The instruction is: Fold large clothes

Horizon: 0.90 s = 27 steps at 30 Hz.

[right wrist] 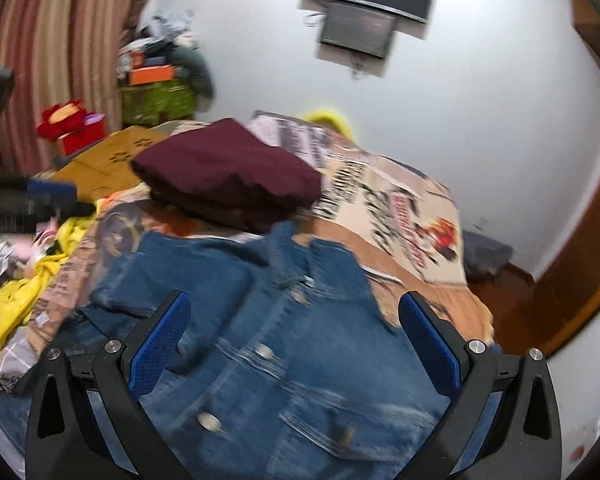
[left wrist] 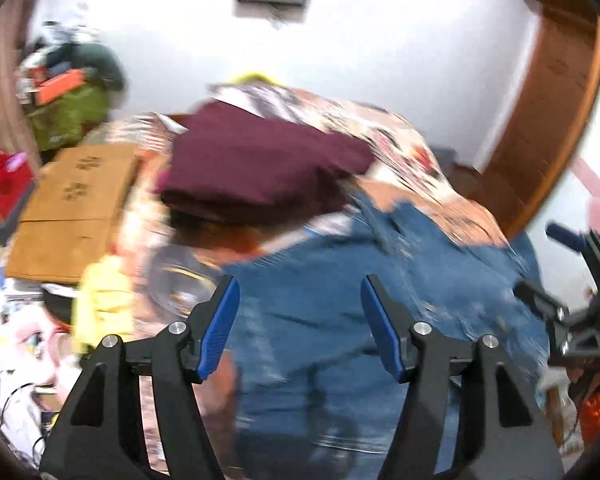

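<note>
Now I'm holding my left gripper (left wrist: pixel 300 324) and right gripper (right wrist: pixel 294 344) apart and empty above the denim jacket (right wrist: pixel 284 340) on the bed (right wrist: pixel 420 240).

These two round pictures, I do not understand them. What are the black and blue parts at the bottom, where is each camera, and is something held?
There is no robot here. A person holds one two-finger gripper in each hand, and each gripper carries a wide-angle camera that looks forward along its fingers. That is why the pictures look round and bent.

The left camera shows the left gripper; the right camera shows the right gripper. The blue parts are the finger pads.

Below them a blue denim jacket lies on a bed with a printed cover. Behind it is a folded dark red garment.

Both grippers are open above the jacket. Nothing is held.
</note>
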{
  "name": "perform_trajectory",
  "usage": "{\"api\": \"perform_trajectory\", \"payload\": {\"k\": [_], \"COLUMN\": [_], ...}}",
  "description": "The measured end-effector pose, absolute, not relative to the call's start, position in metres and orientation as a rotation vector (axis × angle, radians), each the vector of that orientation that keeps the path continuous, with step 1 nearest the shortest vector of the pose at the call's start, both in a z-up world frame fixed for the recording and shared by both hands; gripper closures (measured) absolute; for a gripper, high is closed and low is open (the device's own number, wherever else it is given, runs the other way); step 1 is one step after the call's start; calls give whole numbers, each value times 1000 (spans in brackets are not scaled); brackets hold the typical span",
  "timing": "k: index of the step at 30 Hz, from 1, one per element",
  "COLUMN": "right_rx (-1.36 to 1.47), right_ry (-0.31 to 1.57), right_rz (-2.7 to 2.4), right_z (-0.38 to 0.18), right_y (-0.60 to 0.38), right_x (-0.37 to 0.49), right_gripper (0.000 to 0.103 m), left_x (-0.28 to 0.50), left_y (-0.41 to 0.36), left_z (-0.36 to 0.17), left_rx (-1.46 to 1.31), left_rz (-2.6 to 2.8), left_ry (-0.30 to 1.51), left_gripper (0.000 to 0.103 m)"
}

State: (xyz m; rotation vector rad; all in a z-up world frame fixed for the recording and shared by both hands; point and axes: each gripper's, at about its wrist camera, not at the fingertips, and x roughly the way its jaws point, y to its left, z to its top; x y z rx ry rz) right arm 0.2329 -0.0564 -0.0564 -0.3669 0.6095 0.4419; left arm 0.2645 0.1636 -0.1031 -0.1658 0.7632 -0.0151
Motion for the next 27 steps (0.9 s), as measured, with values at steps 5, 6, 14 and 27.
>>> {"api": "perform_trajectory", "payload": {"k": [5,6,14,27], "right_rx": [-441,-457,-592,-872], "right_ry": [633,645,824,1028], "right_rz": [535,561,695,727], "right_z": [-68,-72,-125,-200], "right_y": [-11,0,67,108], "right_x": [241,243,256,255], "right_gripper": [0,0,2,20], "left_x": [252,250,236,229], "left_y": [229,239,294,294], "left_z": [-98,-100,-141,-221], "left_rx": [-215,-219,-257,-332], "left_rz": [89,109,193,169], "left_ry": [735,739,831,1002], "left_gripper": [41,41,41,41]}}
